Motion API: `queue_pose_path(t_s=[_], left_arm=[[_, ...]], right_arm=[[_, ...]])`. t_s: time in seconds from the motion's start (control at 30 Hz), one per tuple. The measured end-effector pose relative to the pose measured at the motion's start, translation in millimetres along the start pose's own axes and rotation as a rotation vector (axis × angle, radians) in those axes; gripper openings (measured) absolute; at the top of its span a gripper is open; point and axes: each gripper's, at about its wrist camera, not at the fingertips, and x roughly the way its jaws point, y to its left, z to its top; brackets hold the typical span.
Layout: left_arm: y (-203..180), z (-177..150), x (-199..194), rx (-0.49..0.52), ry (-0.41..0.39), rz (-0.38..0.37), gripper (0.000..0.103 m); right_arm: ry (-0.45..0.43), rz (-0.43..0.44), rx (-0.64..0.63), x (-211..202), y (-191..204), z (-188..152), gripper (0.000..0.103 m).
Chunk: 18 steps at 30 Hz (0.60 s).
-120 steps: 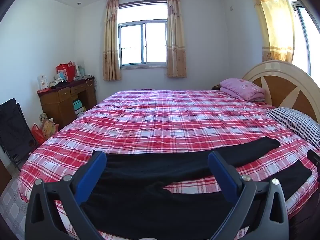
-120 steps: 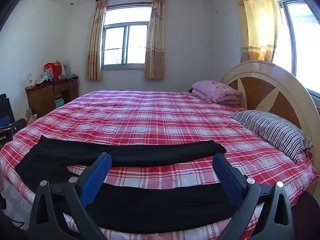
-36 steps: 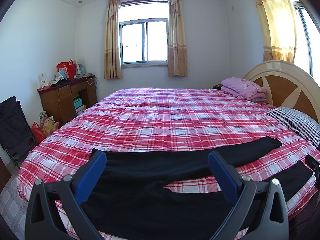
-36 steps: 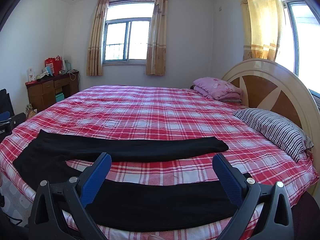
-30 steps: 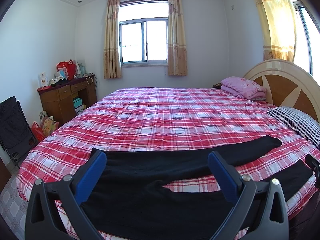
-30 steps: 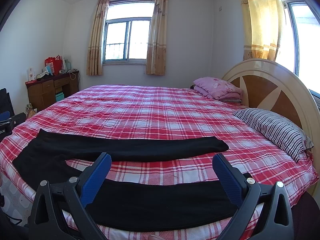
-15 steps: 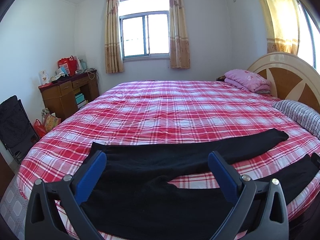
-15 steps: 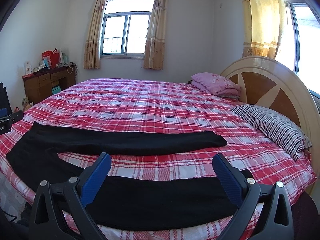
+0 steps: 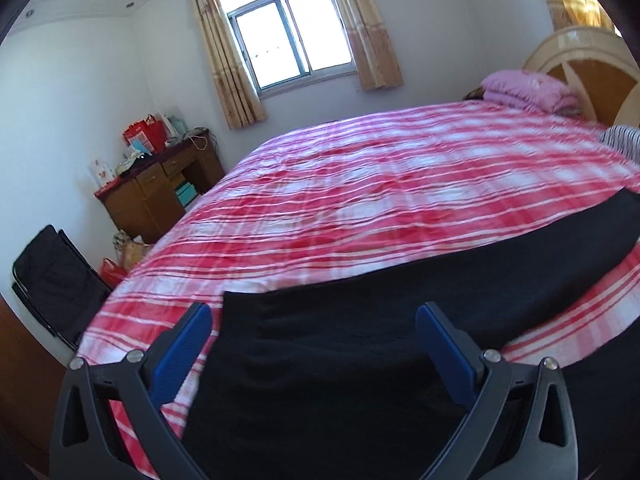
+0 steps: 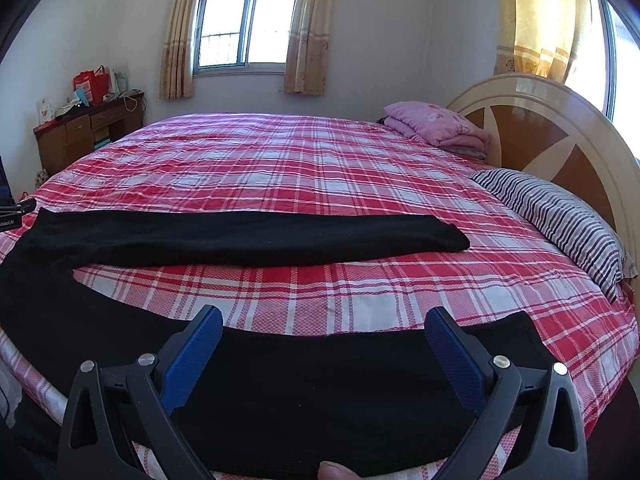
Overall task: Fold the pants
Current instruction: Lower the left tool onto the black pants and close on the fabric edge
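Black pants (image 10: 248,240) lie flat on the red plaid bed (image 10: 320,160), legs spread apart and pointing right. The far leg ends near the striped pillow; the near leg (image 10: 320,384) runs along the bed's front edge. My right gripper (image 10: 324,320) is open just above the near leg, close to its cuff end. In the left wrist view the pants' waist end (image 9: 320,344) fills the lower frame, and my left gripper (image 9: 314,312) is open low over it, its left finger (image 9: 180,352) near the waistband corner. Neither gripper holds anything.
A striped pillow (image 10: 560,216) and a folded pink quilt (image 10: 436,124) lie by the round headboard (image 10: 540,120) on the right. A wooden desk (image 9: 156,188) with bags and a black folding chair (image 9: 52,276) stand left of the bed. A fingertip (image 10: 336,472) shows at the bottom edge.
Both grippers have dropped lower and closer to the pants. The left one has tilted and swung towards the waist end; its view is blurred by motion. Both stay open.
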Motion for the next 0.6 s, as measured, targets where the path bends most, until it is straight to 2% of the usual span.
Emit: queue_pose_path(t_s=[0.23,0.3,0.37,0.53,0.6], left_arm=[[65,0,57,-0.007,0.101,0.012,0.103],[69,0,71,-0.015,0.131,-0.008,0.103],[75,-2,85,-0.047,0.165,-0.059,0.103],[81,-2,122,-0.067,0.232,-0.092,0.091],[86,-2,136,-0.084,0.264,-0.104,0.082]], right_arm=[[0.043,0.020,0.050,29,-21,18,0.102],[0.053,0.017,0.049,38,-25,22,0.102],[0.065,0.015,0.042,46,-28,25,0.102],[0.091,0.020,0.039,67,-38,35,0.102],[0.104,0.020,0.053,76,-45,38,0.102]])
